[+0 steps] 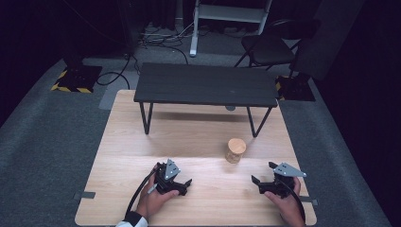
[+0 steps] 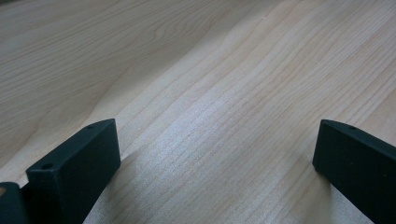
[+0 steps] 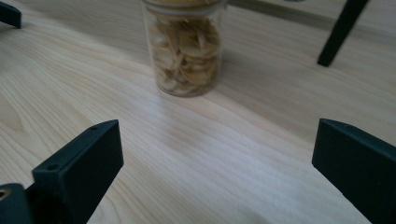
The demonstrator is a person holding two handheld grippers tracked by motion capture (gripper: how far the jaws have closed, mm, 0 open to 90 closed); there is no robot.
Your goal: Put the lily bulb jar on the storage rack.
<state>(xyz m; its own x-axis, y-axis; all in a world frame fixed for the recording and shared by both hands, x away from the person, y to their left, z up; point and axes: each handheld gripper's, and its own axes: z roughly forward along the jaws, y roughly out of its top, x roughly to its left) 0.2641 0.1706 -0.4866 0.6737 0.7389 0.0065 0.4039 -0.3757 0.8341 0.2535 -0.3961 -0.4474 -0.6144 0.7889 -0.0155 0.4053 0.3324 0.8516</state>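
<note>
A clear jar (pale chips inside, wooden lid) stands right of centre in the high view, on the wooden table below the small black table. The left gripper at lower centre-left and the right gripper at lower right both gape wide, holding nothing.

This is looking like a lab or recording studio rather than a home: a pale wooden bench is sitting on grey carpet with dark, curtain-like surroundings closing in on every side. Loose cables are trailing across the floor behind it, and stand bases edged with yellow-and-black hazard tape are standing at the far corners. A folding chair and a white metal frame are waiting at the back.
</note>
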